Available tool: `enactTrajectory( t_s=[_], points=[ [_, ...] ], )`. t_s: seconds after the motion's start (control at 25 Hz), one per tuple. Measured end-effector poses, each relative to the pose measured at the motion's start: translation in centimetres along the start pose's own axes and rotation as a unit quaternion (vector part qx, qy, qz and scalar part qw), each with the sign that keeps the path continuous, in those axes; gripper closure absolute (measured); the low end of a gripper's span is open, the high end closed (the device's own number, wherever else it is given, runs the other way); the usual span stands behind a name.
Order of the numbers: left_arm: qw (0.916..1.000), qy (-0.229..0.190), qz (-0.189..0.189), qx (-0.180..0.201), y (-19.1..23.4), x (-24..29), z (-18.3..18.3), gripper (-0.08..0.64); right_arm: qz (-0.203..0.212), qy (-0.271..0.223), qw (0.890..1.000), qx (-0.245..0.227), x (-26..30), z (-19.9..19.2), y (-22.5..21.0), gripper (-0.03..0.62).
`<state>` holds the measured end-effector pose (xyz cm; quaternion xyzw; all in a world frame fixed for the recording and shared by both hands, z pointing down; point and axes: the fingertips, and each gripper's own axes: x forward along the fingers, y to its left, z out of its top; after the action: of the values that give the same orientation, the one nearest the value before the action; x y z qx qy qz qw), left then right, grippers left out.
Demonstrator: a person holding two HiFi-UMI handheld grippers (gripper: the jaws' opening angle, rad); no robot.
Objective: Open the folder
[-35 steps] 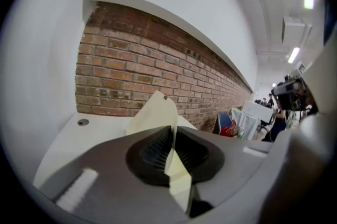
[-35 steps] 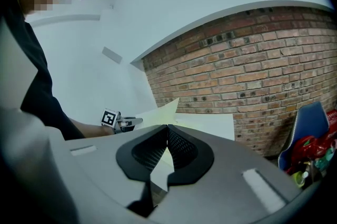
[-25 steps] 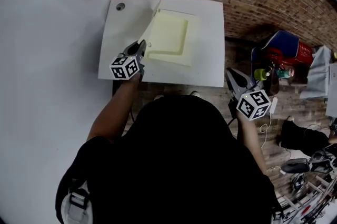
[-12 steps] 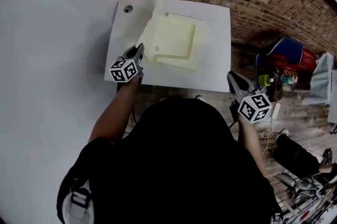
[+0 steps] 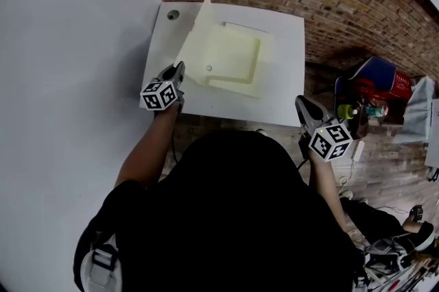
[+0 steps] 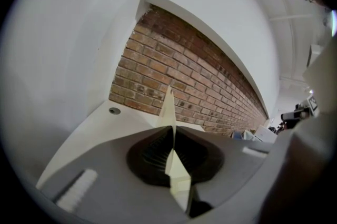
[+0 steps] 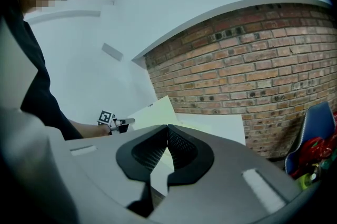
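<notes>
Head view: pale yellow folder (image 5: pixel 233 61) on white table (image 5: pixel 285 109), cover (image 5: pixel 194 33) raised at left side. Left gripper (image 5: pixel 179 69) at cover's near corner. Right gripper (image 5: pixel 302 104) off table's near right corner, well apart from folder.

Left gripper view: left gripper (image 6: pixel 172 136) clamped on cover (image 6: pixel 169 110) edge, sheet edge-on between jaws. Risk: thin edge slips out, cover drops shut.

Right gripper view: right gripper (image 7: pixel 167 131) closed, empty. Risk: base unpinned, so pull may drag whole folder across table.

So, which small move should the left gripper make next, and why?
Probably carry the left gripper outward, away from the folder, and lower it: its jaws are shut on the cover, and the cover stands raised, not yet laid flat.
</notes>
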<state>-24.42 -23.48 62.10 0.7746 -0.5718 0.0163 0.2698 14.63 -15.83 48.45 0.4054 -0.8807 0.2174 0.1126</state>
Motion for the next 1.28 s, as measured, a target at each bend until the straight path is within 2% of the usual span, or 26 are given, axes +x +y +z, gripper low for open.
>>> enactTrajectory(
  t_s=[0.64,1.28],
  points=[
    [0.9994,0.006,0.026,-0.024,4.5,-1.4,-1.2,0.552,0.001,0.014,1.000,-0.001,1.1,-0.9,1.3,0.591],
    [0.9943,0.010,0.076,-0.073,9.1,-4.8,-4.6,0.552,0.005,0.024,1.000,-0.001,1.2,-1.9,1.8,0.589]
  ],
)
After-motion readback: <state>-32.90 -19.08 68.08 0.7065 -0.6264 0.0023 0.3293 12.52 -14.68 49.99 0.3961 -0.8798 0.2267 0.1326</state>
